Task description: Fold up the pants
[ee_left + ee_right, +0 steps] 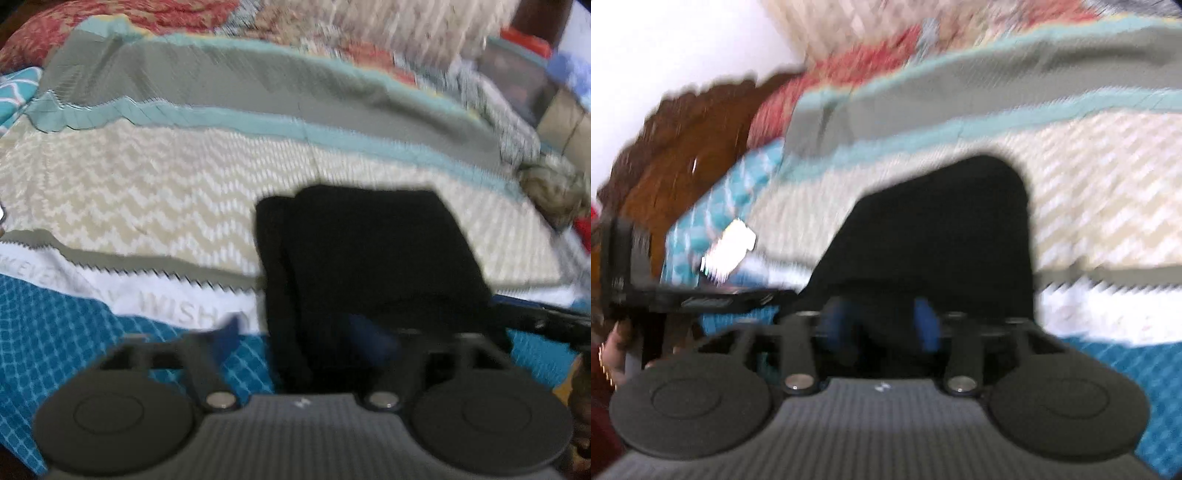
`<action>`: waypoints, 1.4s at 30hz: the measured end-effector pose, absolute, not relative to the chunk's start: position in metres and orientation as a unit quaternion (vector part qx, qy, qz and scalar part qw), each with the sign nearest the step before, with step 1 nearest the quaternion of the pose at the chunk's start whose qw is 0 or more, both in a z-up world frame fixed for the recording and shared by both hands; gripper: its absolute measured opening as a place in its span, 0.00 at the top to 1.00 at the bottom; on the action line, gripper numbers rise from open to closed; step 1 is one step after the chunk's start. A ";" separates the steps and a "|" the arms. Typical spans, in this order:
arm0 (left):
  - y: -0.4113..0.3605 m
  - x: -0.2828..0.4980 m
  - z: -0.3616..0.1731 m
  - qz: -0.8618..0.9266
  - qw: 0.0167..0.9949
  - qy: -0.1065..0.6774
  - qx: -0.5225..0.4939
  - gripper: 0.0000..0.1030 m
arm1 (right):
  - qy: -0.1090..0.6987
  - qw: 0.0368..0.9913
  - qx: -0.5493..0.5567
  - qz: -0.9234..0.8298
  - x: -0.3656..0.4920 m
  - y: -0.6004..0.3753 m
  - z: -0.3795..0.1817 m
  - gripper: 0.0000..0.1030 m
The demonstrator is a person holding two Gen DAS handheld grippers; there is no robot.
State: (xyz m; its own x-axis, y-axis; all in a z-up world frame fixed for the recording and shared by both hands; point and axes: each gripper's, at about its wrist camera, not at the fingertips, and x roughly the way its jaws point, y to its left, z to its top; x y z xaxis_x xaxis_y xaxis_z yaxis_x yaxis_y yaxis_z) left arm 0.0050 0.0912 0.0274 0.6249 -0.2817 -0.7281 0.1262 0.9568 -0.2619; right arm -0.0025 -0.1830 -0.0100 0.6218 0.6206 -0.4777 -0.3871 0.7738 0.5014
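Left gripper [306,336] spread wide; right gripper [882,325] narrower, grip unclear through blur. Black pants [369,258] fill centre frame on the patterned bed [147,192], against both grippers.

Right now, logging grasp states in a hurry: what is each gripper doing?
Left gripper: open, fingers apart over the black pants, nothing held.
Right gripper: fingers on the pants' near edge; grip cannot be told through the blur.

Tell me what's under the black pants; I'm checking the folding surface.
The black pants lie on a patterned bedspread: cream zigzag, then white and blue bands near the left gripper. Anything beneath the pants is covered.
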 end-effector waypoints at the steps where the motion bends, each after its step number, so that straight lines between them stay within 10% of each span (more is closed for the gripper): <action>1: 0.098 0.006 0.030 -0.115 0.898 0.411 -0.106 0.07 | 0.314 0.891 0.188 0.269 -0.003 -0.194 -0.007 0.32; 15: 0.085 0.066 -0.041 -0.201 0.785 0.514 -0.282 0.04 | 0.390 0.845 0.280 0.237 0.042 -0.212 -0.059 0.22; 21: 0.052 0.051 -0.004 -0.192 0.833 0.480 -0.196 0.63 | 0.376 0.845 0.270 0.269 0.031 -0.196 -0.036 0.53; 36: -0.031 0.198 0.100 -0.221 0.946 0.235 -0.038 0.62 | 0.139 0.938 0.179 0.261 0.133 -0.220 0.075 0.57; 42: -0.056 0.289 -0.001 -0.156 0.914 0.374 -0.018 0.61 | 0.230 0.942 0.174 0.171 0.213 -0.230 0.003 0.57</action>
